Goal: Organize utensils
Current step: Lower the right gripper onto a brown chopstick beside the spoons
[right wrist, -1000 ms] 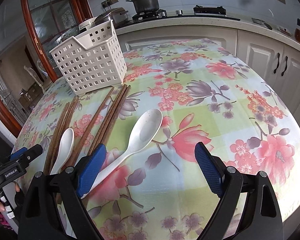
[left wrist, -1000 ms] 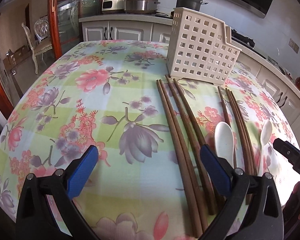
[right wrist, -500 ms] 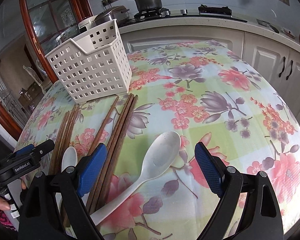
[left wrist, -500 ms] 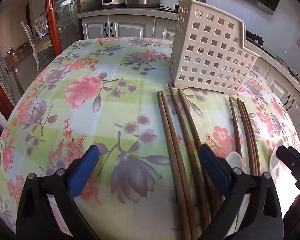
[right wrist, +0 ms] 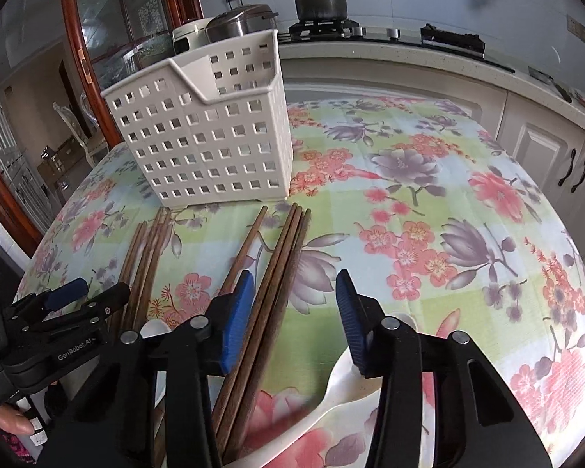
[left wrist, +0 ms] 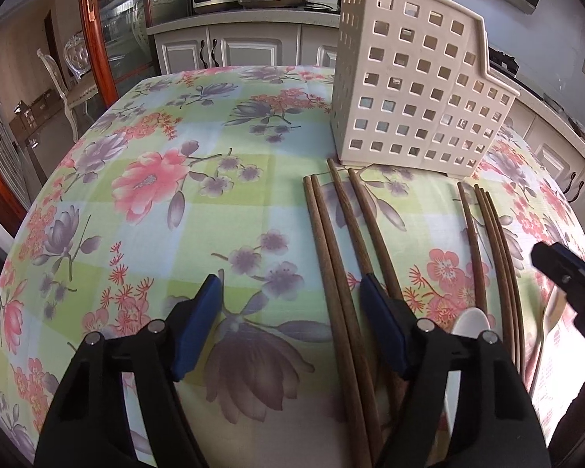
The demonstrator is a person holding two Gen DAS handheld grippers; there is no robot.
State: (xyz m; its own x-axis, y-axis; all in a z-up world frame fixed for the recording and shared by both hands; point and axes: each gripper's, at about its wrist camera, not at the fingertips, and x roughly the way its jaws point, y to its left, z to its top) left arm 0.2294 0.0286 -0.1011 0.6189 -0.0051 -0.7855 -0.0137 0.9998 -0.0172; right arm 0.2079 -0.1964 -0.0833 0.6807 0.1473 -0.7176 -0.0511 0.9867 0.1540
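Both claws have just been closing: the right claw (right wrist: 296, 312) around chopsticks (right wrist: 280, 257), the left claw (left wrist: 288, 323) around sticks (left wrist: 331, 257), neither gripping yet, getting ready to lift them for the basket (right wrist: 206, 136).

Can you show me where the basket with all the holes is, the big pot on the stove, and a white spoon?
basket (right wrist: 210, 144), right wrist view: its holed front wall.
pot (right wrist: 321, 0), right wrist view: its dark side, below the lid.
white spoon (left wrist: 470, 321), left wrist view: the bowl's tip.

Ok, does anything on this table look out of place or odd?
Nothing damaged or spilled. The chopsticks and two white spoons lie loose on the tablecloth in front of the white basket, not in it.
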